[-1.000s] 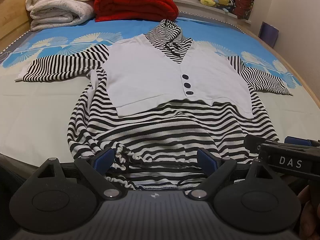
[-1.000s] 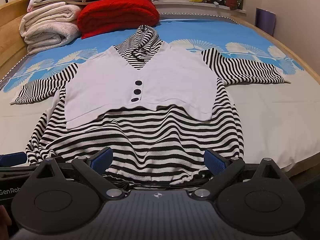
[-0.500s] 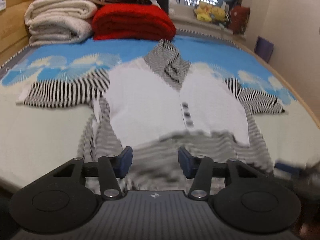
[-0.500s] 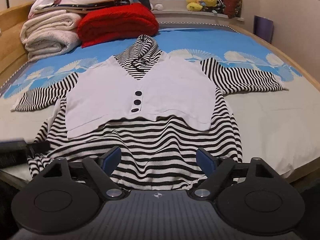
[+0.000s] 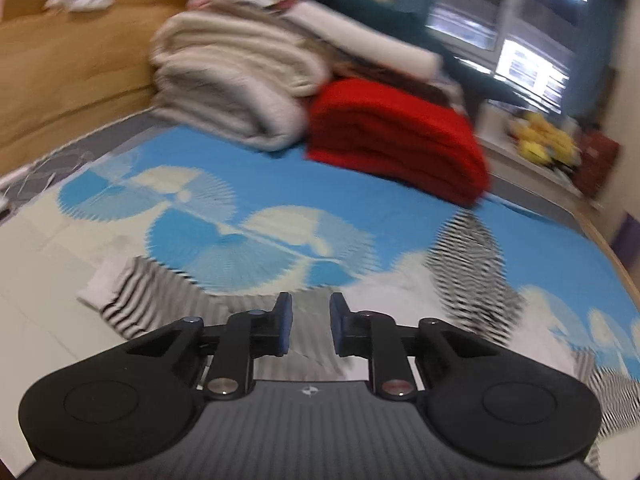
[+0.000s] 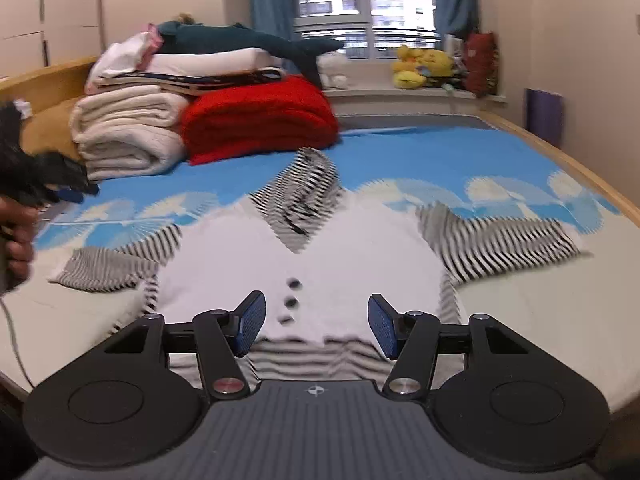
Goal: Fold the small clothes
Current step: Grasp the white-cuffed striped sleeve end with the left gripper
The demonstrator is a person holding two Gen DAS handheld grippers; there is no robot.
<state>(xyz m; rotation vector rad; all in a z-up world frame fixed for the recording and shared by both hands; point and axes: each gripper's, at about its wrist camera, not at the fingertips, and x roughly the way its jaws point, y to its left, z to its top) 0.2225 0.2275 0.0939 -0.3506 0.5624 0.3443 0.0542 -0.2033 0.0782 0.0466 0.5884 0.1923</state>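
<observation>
A small black-and-white striped top with a white vest front lies spread flat on the bed, collar toward the far end and sleeves out to both sides. My right gripper is open and empty, held above the vest's lower part near its dark buttons. My left gripper hovers over the garment's left sleeve, its jaws a narrow gap apart and empty. The left gripper also shows at the left edge of the right wrist view. The left wrist view is blurred.
The bed has a blue and white sheet. Folded cream blankets and a red blanket are stacked at the far end. A wooden headboard stands at left. Plush toys sit on the windowsill.
Both grippers have risen and moved forward from the hem. The left one swung left toward the sleeve and narrowed its jaws. The right one's jaws have narrowed a little.
</observation>
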